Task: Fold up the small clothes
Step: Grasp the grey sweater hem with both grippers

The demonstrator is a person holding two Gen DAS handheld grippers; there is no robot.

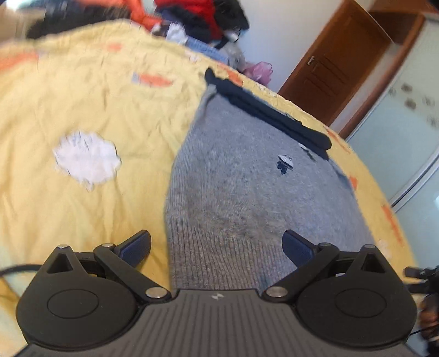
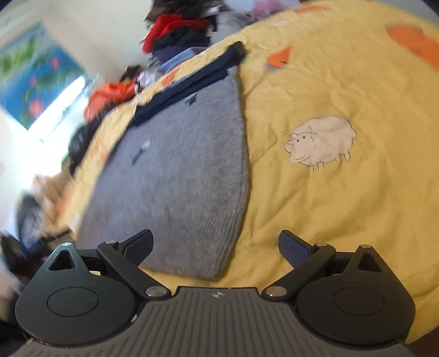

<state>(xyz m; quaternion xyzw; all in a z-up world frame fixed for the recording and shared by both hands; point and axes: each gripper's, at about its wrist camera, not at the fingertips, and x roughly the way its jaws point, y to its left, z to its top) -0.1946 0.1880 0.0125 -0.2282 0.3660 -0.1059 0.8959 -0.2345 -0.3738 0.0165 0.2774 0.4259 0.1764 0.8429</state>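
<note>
Grey knit fills both views: one small sweater (image 1: 247,192) lies flat on the yellow bedspread (image 1: 82,109), ribbed hem toward the grippers, navy collar band (image 1: 274,112) at the far end near the bed's far edge. It looks spread out and smoothed on purpose, so its side edges can be lifted and turned in for a fold.

Left gripper (image 1: 216,247) hovers over the hem, jaws spread wide, one finger over the bedspread just outside the sweater's left edge, the other over the knit. Nothing between them, so it seems lined up to take that edge.

Right gripper (image 2: 215,247) mirrors it: jaws spread wide and empty, straddling the sweater's (image 2: 178,164) near right corner, one finger above the knit, the other above bare bedspread (image 2: 329,206). A two-handed pickup at the hem corners is my read.

Count: one grey sweater laid out, two grippers, both gaping. One small embroidered motif (image 1: 285,163) on the chest. One white sheep patch (image 2: 321,142) on the bedspread beside the sweater, plus several orange patches, too blurred to count. One heap of unfolded clothes (image 1: 197,16), red and dark, past the bed's far edge; its items can't be told apart.
</note>
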